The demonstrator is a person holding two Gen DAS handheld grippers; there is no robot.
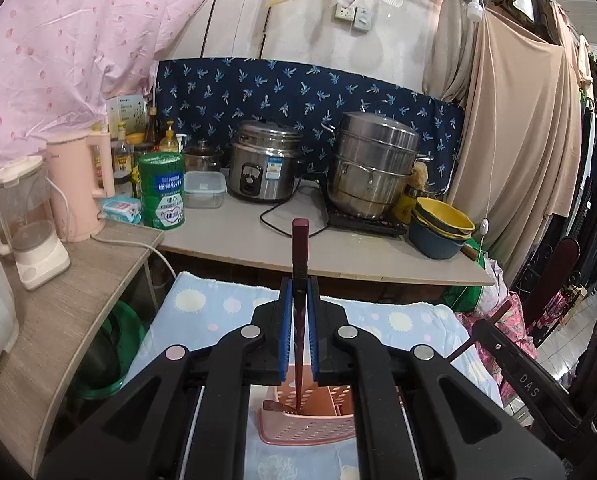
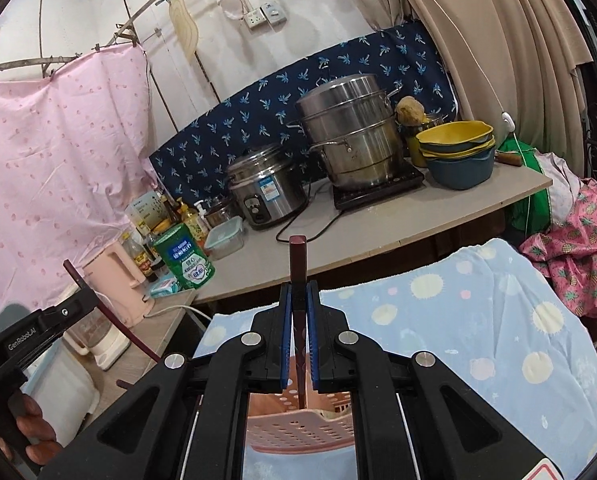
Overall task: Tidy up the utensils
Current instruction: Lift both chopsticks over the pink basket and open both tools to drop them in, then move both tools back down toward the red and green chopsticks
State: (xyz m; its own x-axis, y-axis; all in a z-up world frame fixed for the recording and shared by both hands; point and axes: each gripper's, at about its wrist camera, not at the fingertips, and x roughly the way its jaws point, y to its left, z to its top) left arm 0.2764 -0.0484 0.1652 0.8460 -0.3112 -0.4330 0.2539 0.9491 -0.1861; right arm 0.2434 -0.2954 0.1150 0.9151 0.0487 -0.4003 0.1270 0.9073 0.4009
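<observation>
My left gripper [image 1: 299,294] is shut on a dark red chopstick [image 1: 299,252] held upright, its lower tip inside the pink perforated utensil holder [image 1: 306,428] below it. My right gripper [image 2: 299,298] is shut on a second dark red chopstick [image 2: 297,264], also upright, its tip over the same pink holder [image 2: 302,432]. The holder lies on a light blue patterned cloth [image 1: 202,308]. The left gripper with its chopstick shows at the left edge of the right wrist view [image 2: 78,300]. The right gripper's body shows at the right of the left wrist view [image 1: 518,368].
Behind the cloth is a grey counter [image 1: 258,236] with a rice cooker [image 1: 264,162], a steel steamer pot [image 1: 372,164], stacked yellow and blue bowls [image 1: 442,224], a green tin [image 1: 162,192] and a pink kettle [image 1: 82,188]. A blender [image 1: 30,224] stands on the left shelf.
</observation>
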